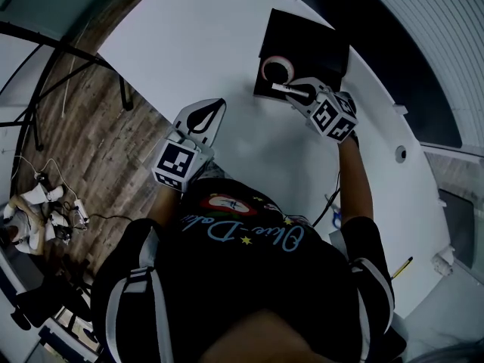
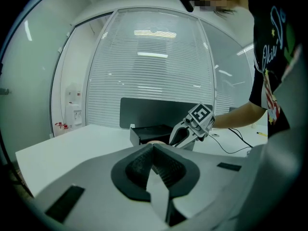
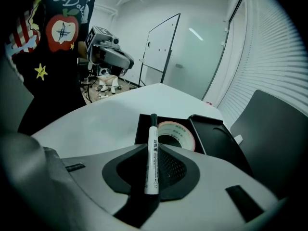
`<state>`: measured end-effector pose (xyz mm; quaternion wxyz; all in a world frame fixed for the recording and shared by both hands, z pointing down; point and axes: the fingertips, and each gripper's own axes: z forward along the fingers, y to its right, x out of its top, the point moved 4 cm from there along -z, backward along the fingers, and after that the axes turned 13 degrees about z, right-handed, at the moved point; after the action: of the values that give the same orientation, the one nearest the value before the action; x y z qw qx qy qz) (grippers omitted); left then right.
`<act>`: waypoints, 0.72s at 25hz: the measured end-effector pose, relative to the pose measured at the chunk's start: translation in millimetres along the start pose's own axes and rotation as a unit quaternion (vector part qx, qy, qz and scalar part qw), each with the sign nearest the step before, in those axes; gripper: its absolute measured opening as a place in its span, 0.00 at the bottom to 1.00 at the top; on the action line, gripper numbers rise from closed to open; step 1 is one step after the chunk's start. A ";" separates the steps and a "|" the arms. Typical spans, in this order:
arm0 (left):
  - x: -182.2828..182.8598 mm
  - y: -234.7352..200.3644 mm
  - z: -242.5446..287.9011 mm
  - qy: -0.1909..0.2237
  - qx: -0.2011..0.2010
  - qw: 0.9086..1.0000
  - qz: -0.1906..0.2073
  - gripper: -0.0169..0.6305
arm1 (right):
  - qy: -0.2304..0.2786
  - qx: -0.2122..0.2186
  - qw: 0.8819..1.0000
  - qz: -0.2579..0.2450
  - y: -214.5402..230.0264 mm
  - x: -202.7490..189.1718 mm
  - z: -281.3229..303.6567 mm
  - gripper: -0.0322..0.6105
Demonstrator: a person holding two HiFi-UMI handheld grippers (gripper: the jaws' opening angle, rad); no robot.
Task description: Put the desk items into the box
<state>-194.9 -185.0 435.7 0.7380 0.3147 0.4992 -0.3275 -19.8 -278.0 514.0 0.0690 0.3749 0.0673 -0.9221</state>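
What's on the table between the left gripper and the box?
Nothing: in the head view only bare white table separates the left gripper from the black box.

The table is plain white, and the box in the upper right of the head view is matt black. The tape roll inside it has a white face and a pinkish-red rim. The marker is white with a black cap and black print along its barrel. The left gripper and the right gripper are pale grey with black ribbed pads, and each bears a cube patterned in black-and-white squares. The shirt is black with pale blue script, yellow stars and a red apple. The floor at the left is brown wood plank. The blinds are white horizontal slats.
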 end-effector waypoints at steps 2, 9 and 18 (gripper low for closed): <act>-0.4 -0.1 -1.6 0.001 0.001 1.000 -0.005 0.02 | 0.003 0.011 1.000 0.002 0.9 0.7 2.3 0.16; 2.2 2.5 -2.3 0.005 0.001 1.000 -0.004 0.02 | -0.031 0.058 0.998 -0.005 3.2 -0.2 5.8 0.16; 1.1 -2.0 -8.0 0.001 0.008 1.000 -0.004 0.02 | -0.013 0.050 0.998 0.027 5.6 0.9 6.2 0.16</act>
<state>-200.5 -180.0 432.0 0.7333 0.3191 0.4987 -0.3344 -23.6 -284.7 517.3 0.0761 0.3674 0.0098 -0.9269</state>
